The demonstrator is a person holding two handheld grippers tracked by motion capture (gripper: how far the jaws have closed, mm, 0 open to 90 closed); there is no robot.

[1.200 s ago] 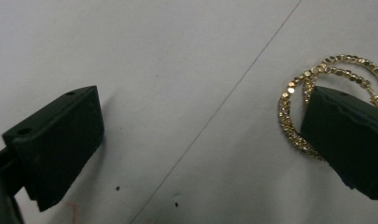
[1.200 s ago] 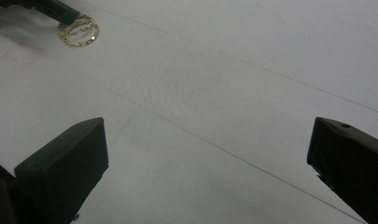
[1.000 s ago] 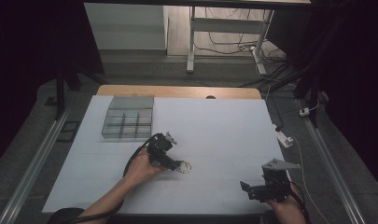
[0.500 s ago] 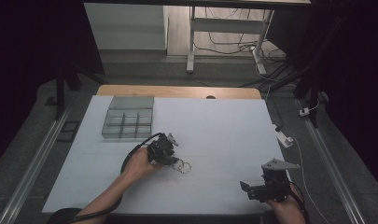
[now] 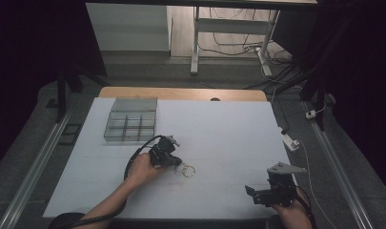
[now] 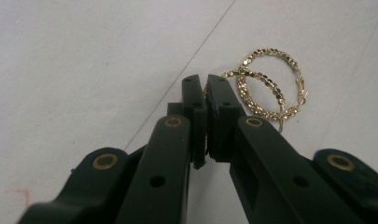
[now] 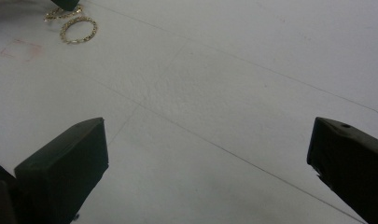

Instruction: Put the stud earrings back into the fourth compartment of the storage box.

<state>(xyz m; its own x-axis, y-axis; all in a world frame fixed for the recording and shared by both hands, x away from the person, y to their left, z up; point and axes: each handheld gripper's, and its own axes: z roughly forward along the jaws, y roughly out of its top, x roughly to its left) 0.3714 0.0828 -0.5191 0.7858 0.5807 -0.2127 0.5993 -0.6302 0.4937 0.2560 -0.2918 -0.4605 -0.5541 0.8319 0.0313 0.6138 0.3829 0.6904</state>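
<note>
I have the two gold hoop earrings (image 6: 269, 84) on the white table (image 5: 228, 138), lying overlapped just in front of my left gripper (image 6: 206, 84). Its jaws have just been closing and now stand pressed together, with the rim of the nearer hoop pinched between the tips; the far hoop lies loose against it, touching the table. So I judge the grasp made but the lift not begun: both hoops are flat on the table, well apart from the clear compartment tray (image 5: 131, 126) that stands beyond the earrings toward the far left corner. What is left, as I read it, is to carry the pinched hoop to a compartment, then come back for the second one.

My right gripper (image 5: 271, 193) waits near the table's front edge, well to the right of the earrings, jaws spread wide and holding nothing.

I can read no brand, label or writing; near the earrings there is just a faint red pencilled square (image 7: 21, 49) on the table.
</note>
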